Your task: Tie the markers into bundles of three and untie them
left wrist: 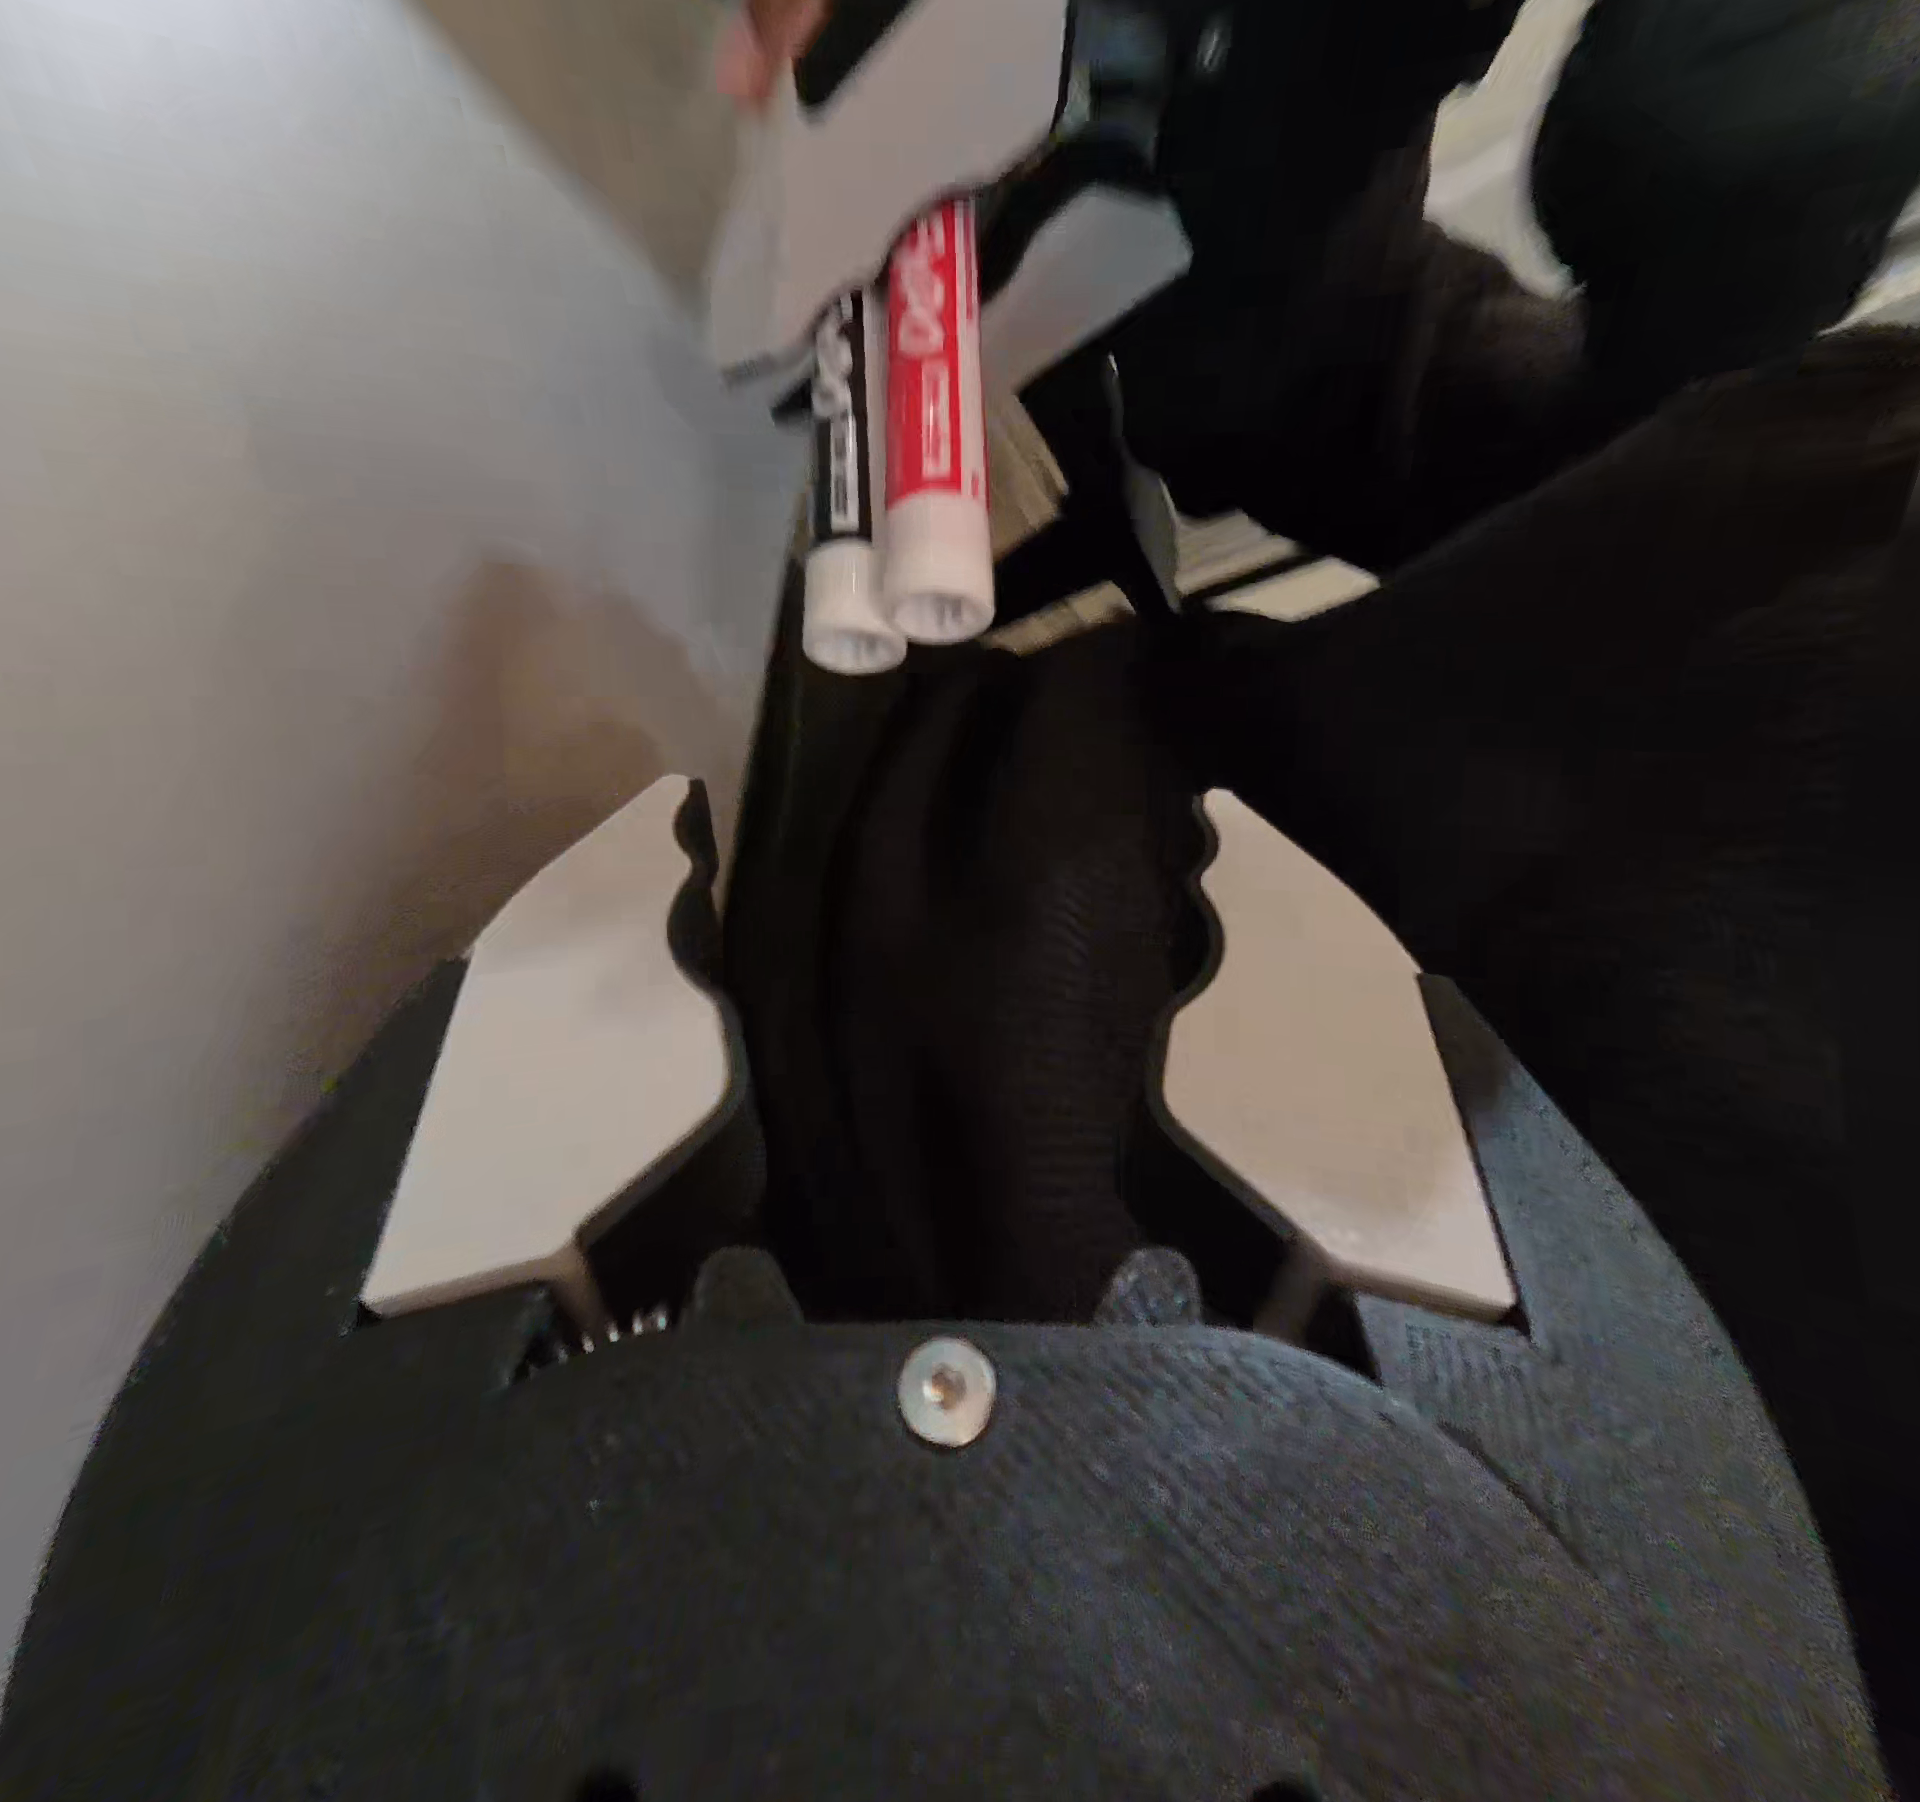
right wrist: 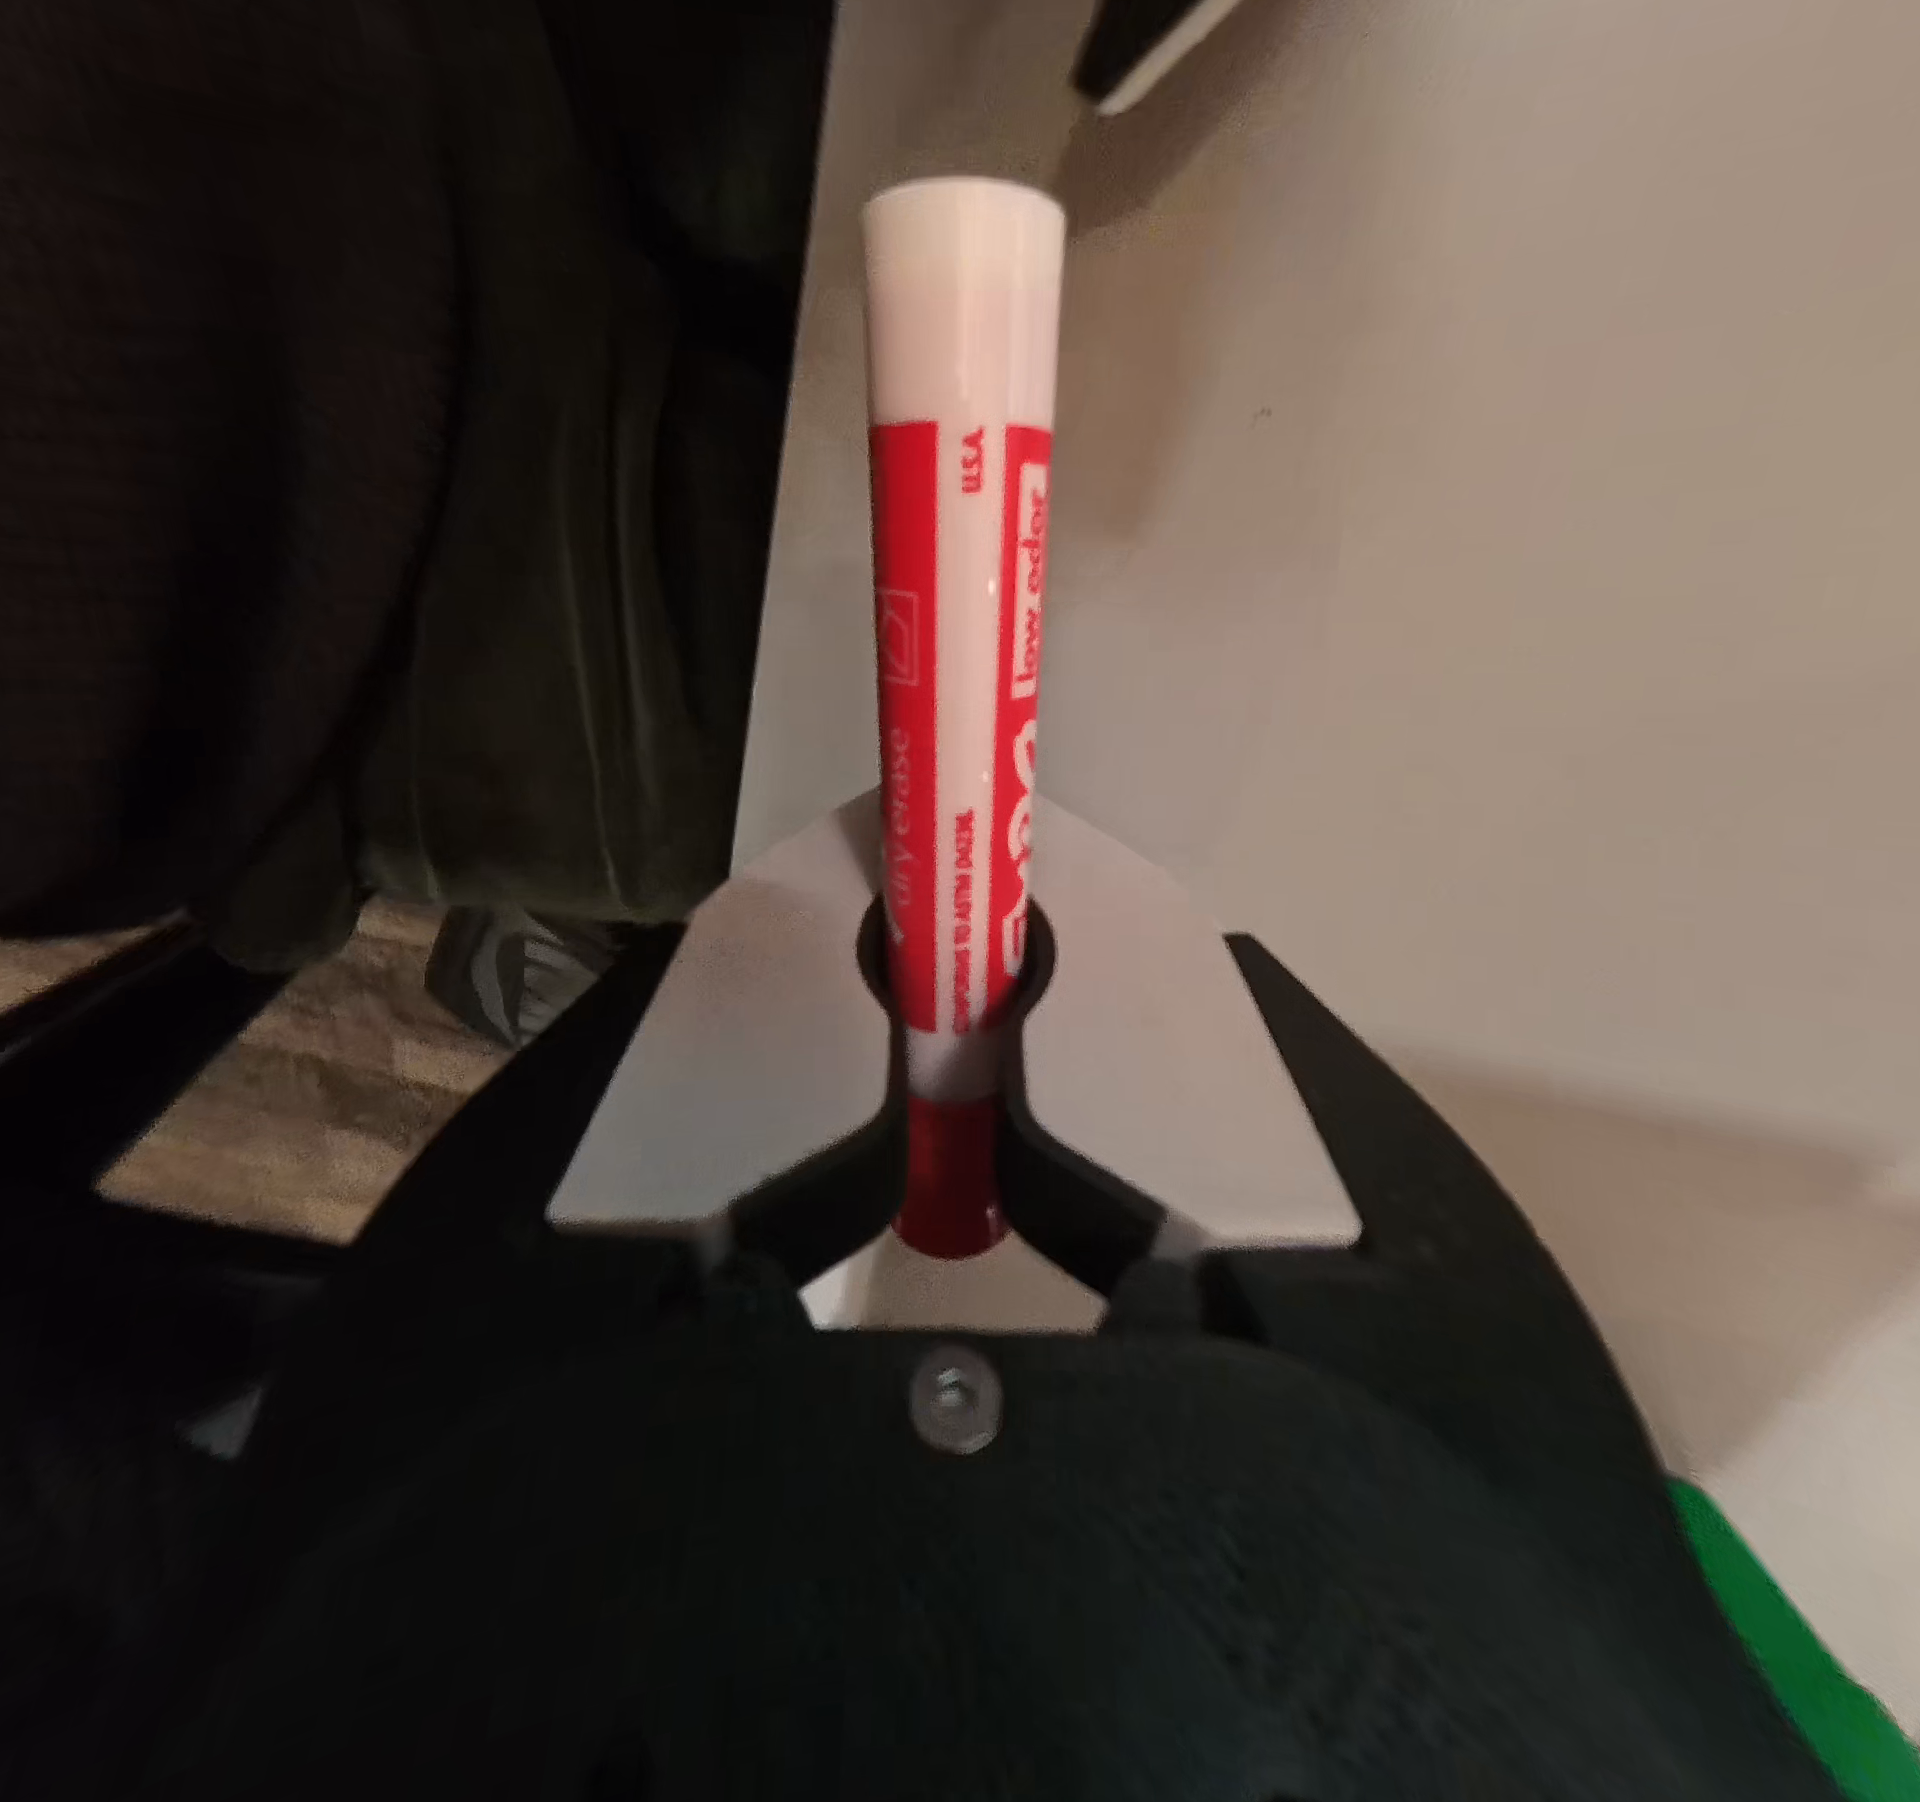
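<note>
My right gripper (right wrist: pixel 956 822) is shut on a red-and-white marker (right wrist: pixel 966 505), which points forward out of its fingers, red cap end toward the camera. In the left wrist view the right gripper (left wrist: pixel 935 298) hangs at the top, with the red marker (left wrist: pixel 932 422) and a black-and-white marker (left wrist: pixel 844 505) side by side under its fingers. The black marker does not show in the right wrist view. My left gripper (left wrist: pixel 945 802) is open, its fingers on either side of folded black fabric (left wrist: pixel 956 1025) without closing on it.
A white tabletop (left wrist: pixel 260 505) runs along the left, also seen in the right wrist view (right wrist: pixel 1455 609). Dark clothing (right wrist: pixel 364 402) hangs beyond its edge. A green thing (right wrist: pixel 1829 1648) lies on the table. One finger of the left gripper (right wrist: pixel 1164 7) shows at the top. My right fingertips sit around 11 cm from my left ones.
</note>
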